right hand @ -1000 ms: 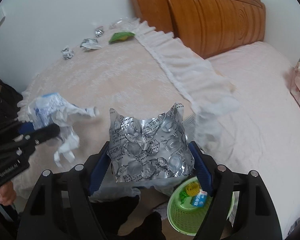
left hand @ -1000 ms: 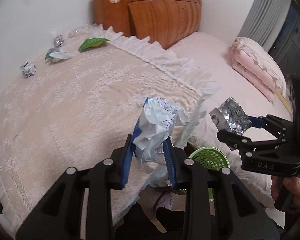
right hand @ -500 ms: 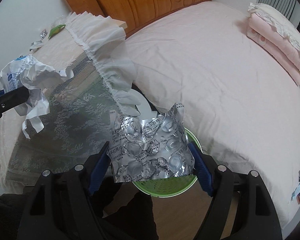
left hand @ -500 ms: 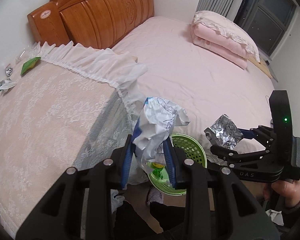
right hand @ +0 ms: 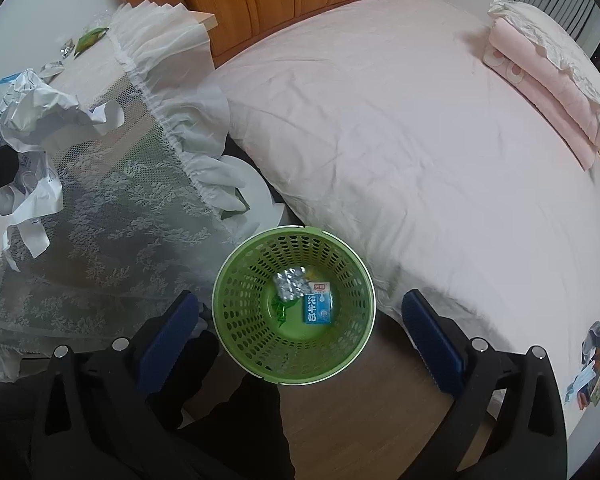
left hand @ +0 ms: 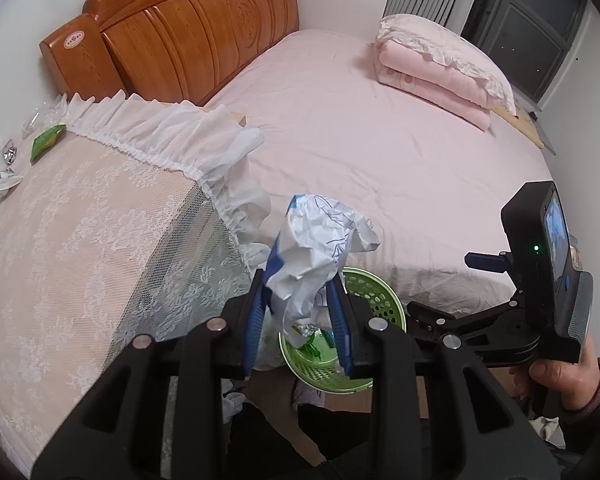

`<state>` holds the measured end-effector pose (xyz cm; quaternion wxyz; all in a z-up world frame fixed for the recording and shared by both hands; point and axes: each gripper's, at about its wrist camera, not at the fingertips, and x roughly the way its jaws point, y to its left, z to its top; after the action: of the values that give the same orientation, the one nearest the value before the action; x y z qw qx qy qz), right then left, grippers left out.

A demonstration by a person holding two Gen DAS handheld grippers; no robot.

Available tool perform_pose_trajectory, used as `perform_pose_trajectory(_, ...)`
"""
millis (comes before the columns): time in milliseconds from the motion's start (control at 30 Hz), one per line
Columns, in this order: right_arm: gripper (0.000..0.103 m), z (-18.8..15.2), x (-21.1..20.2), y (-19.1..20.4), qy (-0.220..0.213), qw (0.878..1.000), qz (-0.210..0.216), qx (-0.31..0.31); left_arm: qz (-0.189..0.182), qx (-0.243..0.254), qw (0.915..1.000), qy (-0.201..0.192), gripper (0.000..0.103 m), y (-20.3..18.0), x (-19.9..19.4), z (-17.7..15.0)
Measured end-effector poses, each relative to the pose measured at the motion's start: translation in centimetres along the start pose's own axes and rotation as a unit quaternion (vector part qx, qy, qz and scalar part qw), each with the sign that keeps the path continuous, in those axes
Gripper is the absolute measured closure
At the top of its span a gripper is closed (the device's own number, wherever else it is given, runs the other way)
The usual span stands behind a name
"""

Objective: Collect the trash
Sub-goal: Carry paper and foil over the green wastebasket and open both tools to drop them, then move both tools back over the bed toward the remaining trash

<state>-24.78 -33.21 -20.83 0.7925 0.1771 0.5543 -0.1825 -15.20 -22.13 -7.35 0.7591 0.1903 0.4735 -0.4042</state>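
A: Where does the trash stand right now?

B: The left gripper is clamped on a crumpled white wrapper, held up near the green basket on the floor between the lace-covered table and the bed. The right gripper hangs above the basket with its jaws spread wide and nothing between them.

A: What's in the basket?

B: A foil blister sheet, a small blue milk carton and a green scrap lie at the bottom.

A: So the wrapper goes in next?

B: I'd judge so. Bring the left gripper squarely above the opening before letting go. The wrapper is light and has loose strips trailing, so it could catch on the rim or drift onto the floor. Lower it close to the rim, then open fully.

A: Anything left afterwards?

B: Yes. On the table's far end lie a green packet, a foil ball and a white scrap.
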Motion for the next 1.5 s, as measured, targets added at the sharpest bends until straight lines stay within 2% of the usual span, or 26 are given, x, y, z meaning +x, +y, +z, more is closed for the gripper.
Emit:
perform_pose_trajectory(233,0.002,0.1,-0.2,-0.8,-0.002,1.0,-0.005,0.008,-0.005,0.014,0.9999,0.007,0.073,-0.7,0.6,0.0)
perform_pose_trajectory(400,0.002,0.2,-0.3,-2.1,-0.003,1.0,-0.016,0.02,-0.023,0.043,0.9985,0.025,0.073,-2.0,2.2,0.1)
perform_pose_trajectory(633,0.002,0.1,-0.6,-5.0,-0.005,0.998,-0.039,0.049,-0.067,0.087,0.99,0.089,0.073,-4.7,7.9,-0.5)
perform_pose_trajectory(800,0.002,-0.1,-0.7,-6.6,-0.002,0.996,-0.048,0.071,-0.065,0.121,0.9836,0.117,0.073,-6.3,10.8,-1.3)
perform_pose_trajectory(967,0.002,-0.4,-0.6,-7.4,0.002,0.995,-0.048,0.083,-0.068,0.14,0.9794,0.128,0.073,-7.4,11.8,-1.9)
perform_pose_trajectory(1033,0.002,-0.4,-0.6,-7.4,0.003,0.995,-0.049,0.084,-0.066,0.144,0.9787,0.131,0.067,-7.7,11.8,-2.1)
perform_pose_trajectory(1067,0.002,-0.4,-0.5,-7.4,0.003,0.995,-0.049,0.084,-0.064,0.145,0.9787,0.131,0.052,-7.8,11.8,-2.1)
perform_pose_trajectory(1100,0.002,-0.4,-0.5,-7.4,0.003,0.995,-0.049,0.083,-0.058,0.144,0.9794,0.129,0.032,-7.8,11.7,-2.1)
perform_pose_trajectory(1200,0.002,-0.3,-0.3,-7.3,0.004,0.995,-0.049,0.083,-0.046,0.139,0.9831,0.11,0.013,-7.3,10.8,-2.1)
perform_pose_trajectory(1333,0.002,-0.2,-0.3,-7.0,0.003,0.995,-0.047,0.082,-0.019,0.109,0.9901,0.087,0.009,-5.4,9.3,-1.4)
perform_pose_trajectory(1500,0.002,1.0,-0.6,-5.4,-0.006,0.997,-0.035,0.07,0.027,0.031,0.9983,0.041,0.008,-0.5,5.8,0.1)
